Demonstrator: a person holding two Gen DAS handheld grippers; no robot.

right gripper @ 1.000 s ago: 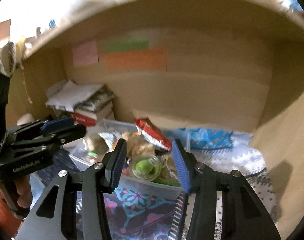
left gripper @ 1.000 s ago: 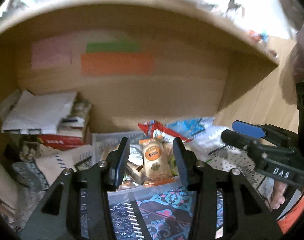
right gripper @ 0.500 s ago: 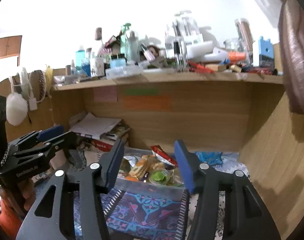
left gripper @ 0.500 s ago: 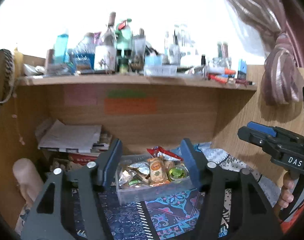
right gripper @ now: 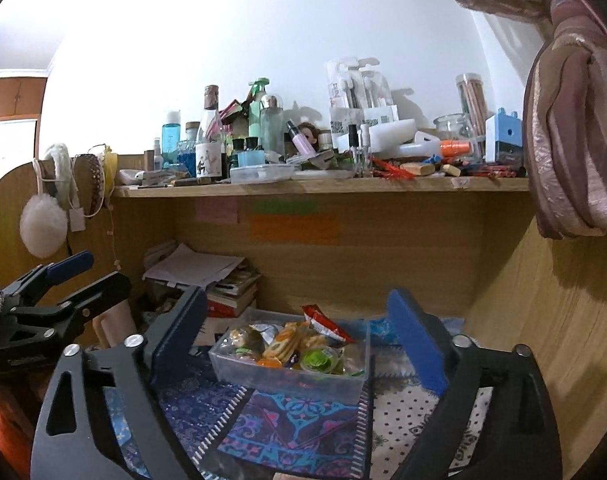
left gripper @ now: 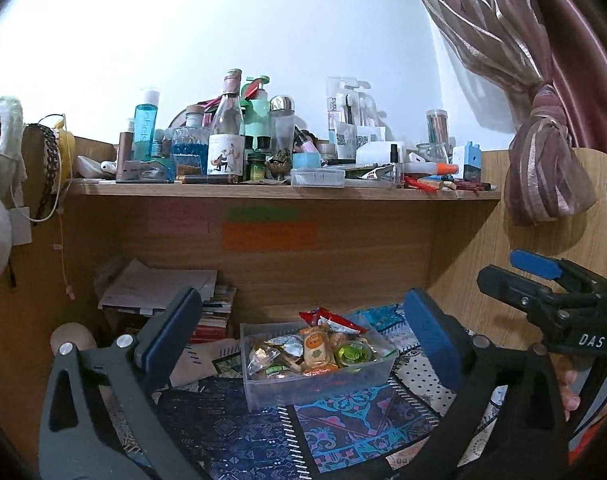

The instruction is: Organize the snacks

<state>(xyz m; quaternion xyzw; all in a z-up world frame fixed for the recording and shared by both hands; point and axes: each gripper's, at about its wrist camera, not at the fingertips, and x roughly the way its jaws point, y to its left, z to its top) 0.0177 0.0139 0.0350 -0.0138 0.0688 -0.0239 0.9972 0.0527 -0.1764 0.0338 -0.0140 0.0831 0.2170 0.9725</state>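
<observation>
Snack bin (left gripper: 317,376) on patterned cloth (left gripper: 263,436), books (left gripper: 213,316) beside

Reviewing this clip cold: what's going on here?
A person holds two black grippers, left and right, both open and empty, jaws just opened, in front of a clear plastic bin of wrapped snacks on a patterned blue cloth under a cluttered wooden shelf. Neither touches the bin.

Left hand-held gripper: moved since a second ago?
Yes. The left hand-held gripper has backed away from the snack bin, which now looks smaller under the shelf. Its jaws have just been opening, nothing between them.
</observation>
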